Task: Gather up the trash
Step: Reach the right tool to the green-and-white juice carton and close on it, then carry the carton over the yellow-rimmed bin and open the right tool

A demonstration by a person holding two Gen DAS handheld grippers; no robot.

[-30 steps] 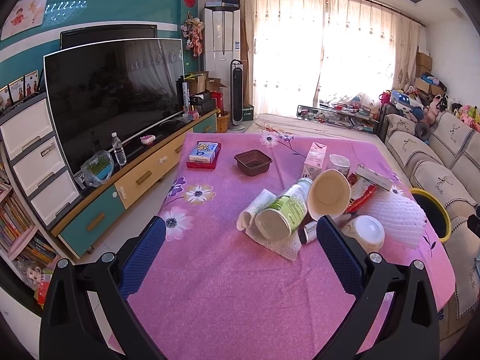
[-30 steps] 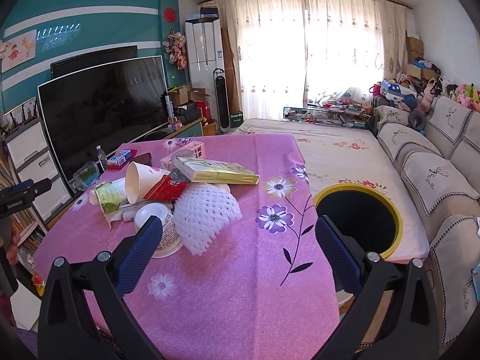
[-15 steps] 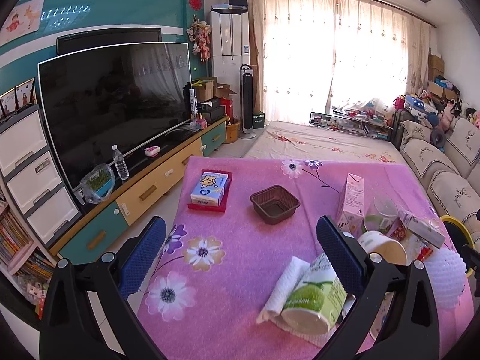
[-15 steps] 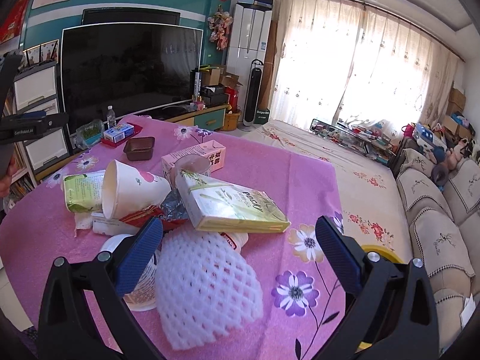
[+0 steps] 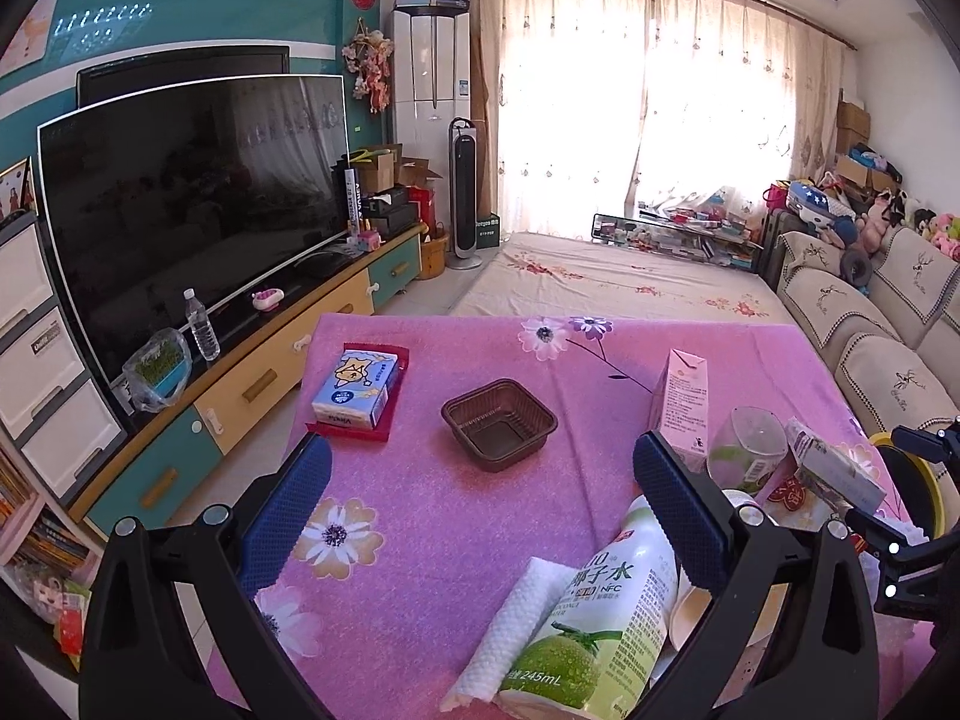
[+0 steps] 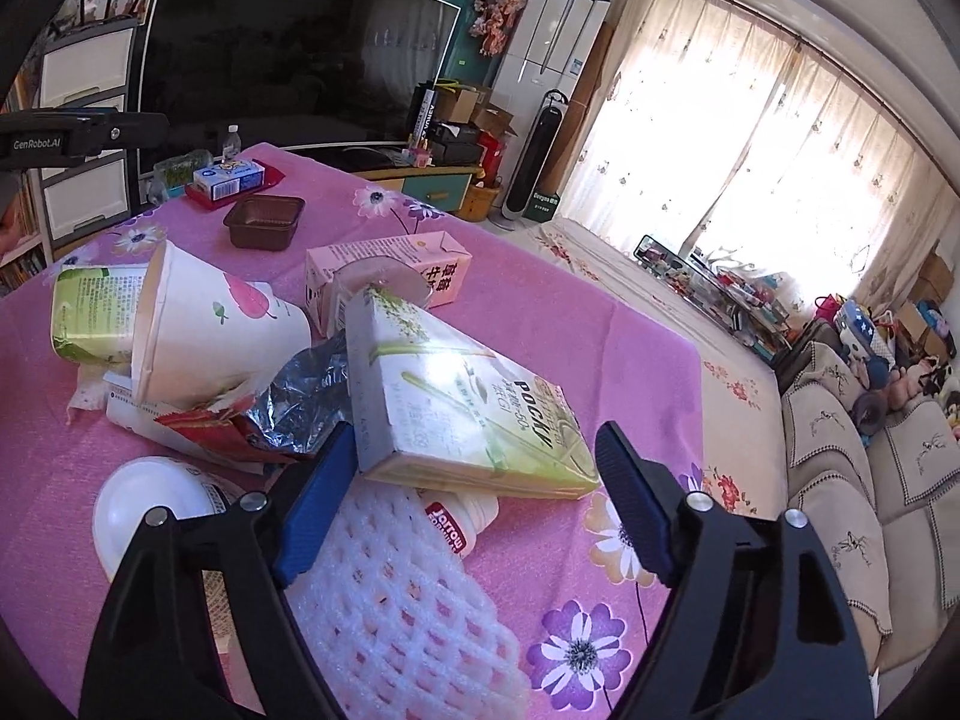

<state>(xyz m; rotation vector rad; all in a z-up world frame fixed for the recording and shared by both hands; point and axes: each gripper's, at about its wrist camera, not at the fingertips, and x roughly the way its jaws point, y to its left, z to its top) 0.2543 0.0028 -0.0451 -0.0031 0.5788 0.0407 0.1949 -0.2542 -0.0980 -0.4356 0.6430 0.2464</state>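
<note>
Both the left gripper [image 5: 480,501] and right gripper [image 6: 474,498] gape wide, holding nothing; the flat cardboard snack box [image 6: 462,402] lies tilted on crumpled foil [image 6: 306,384] over a pink flowered tablecloth [image 6: 558,330]

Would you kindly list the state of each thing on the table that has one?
Left claw: open, holding nothing.
Right claw: open, at the Pocky box's near end.
Pocky box: tilted atop the pile.
Paper cup: tipped on its side.
Coconut water bottle: lying down.
Pink carton: upright.
Brown tray: empty.
</note>
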